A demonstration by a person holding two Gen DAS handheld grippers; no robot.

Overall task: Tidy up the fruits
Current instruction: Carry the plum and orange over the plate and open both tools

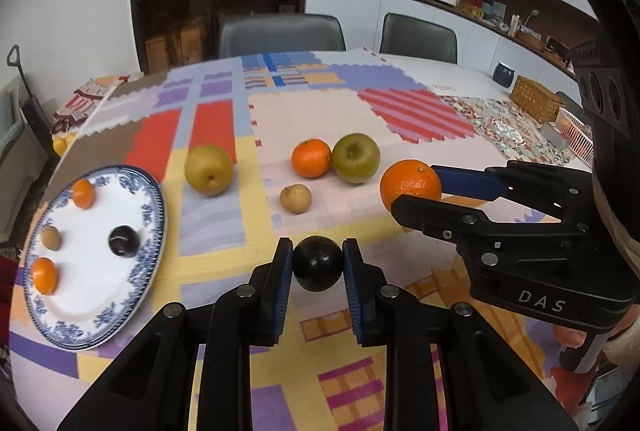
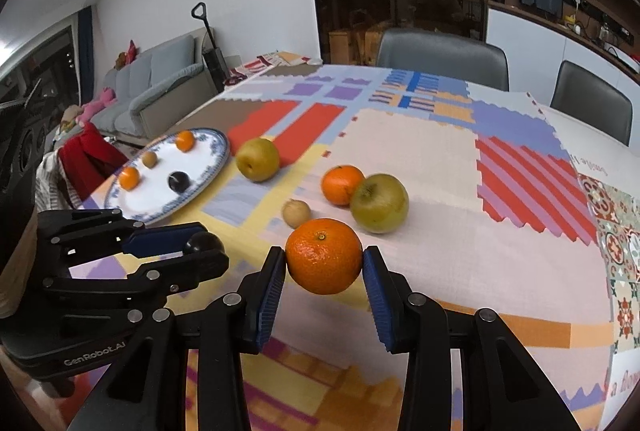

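My left gripper (image 1: 317, 263) is shut on a black plum (image 1: 317, 264) and holds it above the patterned tablecloth; it also shows in the right wrist view (image 2: 202, 245). My right gripper (image 2: 324, 259) is shut on a large orange (image 2: 324, 256), also seen in the left wrist view (image 1: 411, 185). A blue-and-white plate (image 1: 132, 295) at the left holds two small oranges, a small brown fruit and a dark plum (image 1: 124, 240). On the cloth lie a yellow pear (image 1: 208, 170), an orange (image 1: 311, 158), a green apple (image 1: 355, 158) and a small brown fruit (image 1: 295, 198).
Two grey chairs (image 1: 282, 33) stand at the table's far side. A wicker basket (image 1: 536, 98), a dark blue jar (image 1: 504, 73) and a pink tray (image 1: 576, 129) sit at the far right. A sofa (image 2: 152, 87) is beyond the table's left edge.
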